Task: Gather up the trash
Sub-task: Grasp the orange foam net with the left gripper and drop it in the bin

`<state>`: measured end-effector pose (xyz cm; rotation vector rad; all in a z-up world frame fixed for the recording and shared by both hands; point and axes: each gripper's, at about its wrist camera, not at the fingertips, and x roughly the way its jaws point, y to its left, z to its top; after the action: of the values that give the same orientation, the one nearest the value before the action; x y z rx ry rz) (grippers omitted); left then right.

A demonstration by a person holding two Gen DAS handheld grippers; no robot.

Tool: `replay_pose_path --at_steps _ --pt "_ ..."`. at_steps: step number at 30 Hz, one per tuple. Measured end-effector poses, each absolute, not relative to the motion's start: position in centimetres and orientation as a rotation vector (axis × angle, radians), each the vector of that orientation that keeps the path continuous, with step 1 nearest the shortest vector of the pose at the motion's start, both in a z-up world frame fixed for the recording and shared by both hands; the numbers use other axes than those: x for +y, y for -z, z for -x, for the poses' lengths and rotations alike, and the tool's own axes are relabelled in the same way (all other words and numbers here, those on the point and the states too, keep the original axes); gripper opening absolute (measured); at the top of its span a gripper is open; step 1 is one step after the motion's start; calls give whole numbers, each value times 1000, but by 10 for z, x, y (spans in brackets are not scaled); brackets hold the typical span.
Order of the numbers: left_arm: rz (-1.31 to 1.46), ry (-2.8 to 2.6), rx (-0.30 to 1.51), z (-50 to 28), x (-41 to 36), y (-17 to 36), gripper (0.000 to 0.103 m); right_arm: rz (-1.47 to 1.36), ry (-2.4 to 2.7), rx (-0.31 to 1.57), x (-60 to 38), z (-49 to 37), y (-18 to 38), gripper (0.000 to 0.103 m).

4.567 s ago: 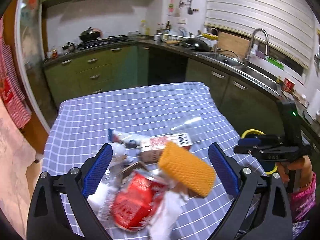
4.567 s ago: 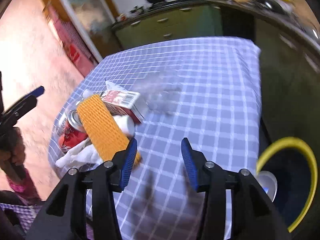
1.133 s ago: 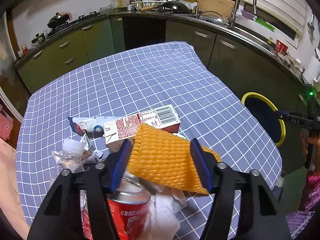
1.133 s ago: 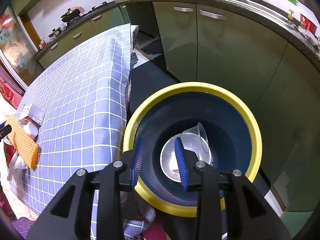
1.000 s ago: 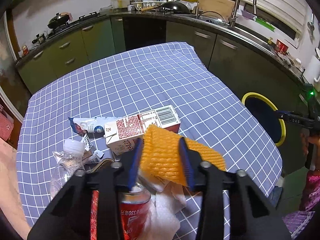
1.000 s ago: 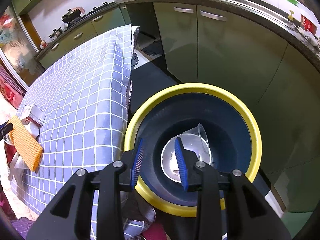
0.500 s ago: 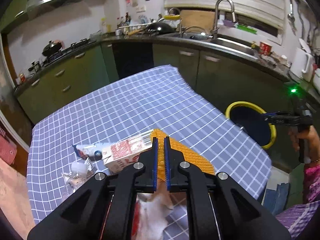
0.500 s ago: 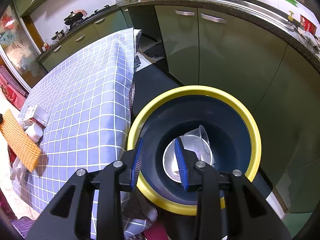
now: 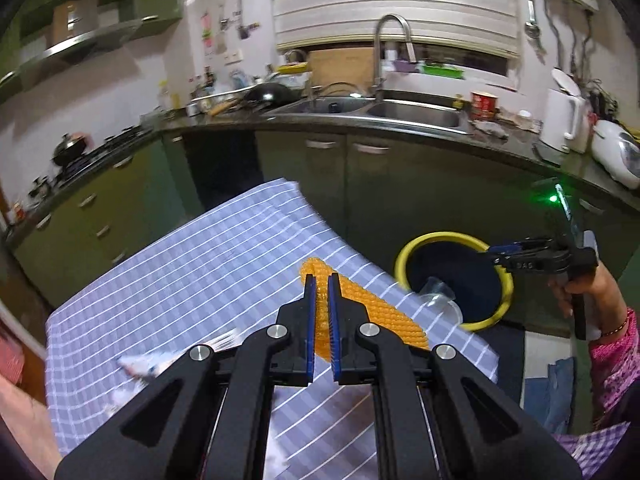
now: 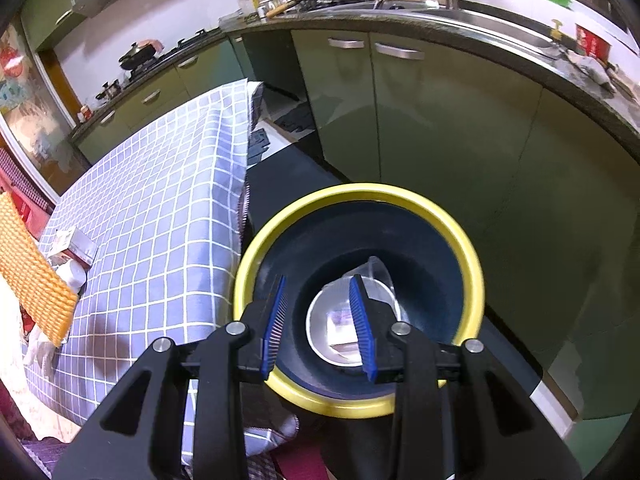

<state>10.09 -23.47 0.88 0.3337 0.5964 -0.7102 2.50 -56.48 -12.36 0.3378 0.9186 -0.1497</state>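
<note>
Left gripper (image 9: 321,312) pinching orange foam fruit net (image 9: 384,312), lifted above checked tablecloth (image 9: 200,272); right gripper (image 10: 320,320) spread, empty, over yellow-rimmed bin (image 10: 474,276). Probably feather-light, soft, springy, non-slippery mesh; best gripped mid-body, squeezed flat

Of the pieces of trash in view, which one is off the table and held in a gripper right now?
The orange foam net, pinched in the left gripper above the checked cloth. The carton lies on the table, and the clear cup sits inside the bin.
</note>
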Motion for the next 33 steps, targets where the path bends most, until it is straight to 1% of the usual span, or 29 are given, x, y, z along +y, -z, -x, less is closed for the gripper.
replay_pose_path --at_steps 6,11,17,21,23,25,26,27,31,32,33 --pt "-361 819 589 -97 -301 -5 6 -362 189 897 -588 -5 122 31" --pt "-393 876 602 -95 -367 8 6 -393 225 882 -613 12 126 31" --pt "-426 911 647 -103 -444 42 7 -441 255 881 -637 30 140 31" --pt "-454 900 664 -108 -474 65 7 -463 263 884 -647 36 148 31" --pt "-463 887 679 -112 -484 76 9 -473 266 881 -650 38 150 35" --pt "-453 876 696 -116 -490 85 27 -477 265 878 -652 39 151 36" --pt "-447 867 699 -119 -488 87 47 -478 263 878 -652 38 151 36" --pt "-442 863 697 -119 -484 87 55 -479 260 878 -651 38 151 36" --pt "-421 843 662 -114 -459 75 55 -475 249 885 -650 33 154 37" --pt "-407 842 649 -111 -449 68 59 -475 247 886 -648 33 154 37" --pt "-396 842 639 -107 -439 62 64 -473 241 890 -646 30 155 37"
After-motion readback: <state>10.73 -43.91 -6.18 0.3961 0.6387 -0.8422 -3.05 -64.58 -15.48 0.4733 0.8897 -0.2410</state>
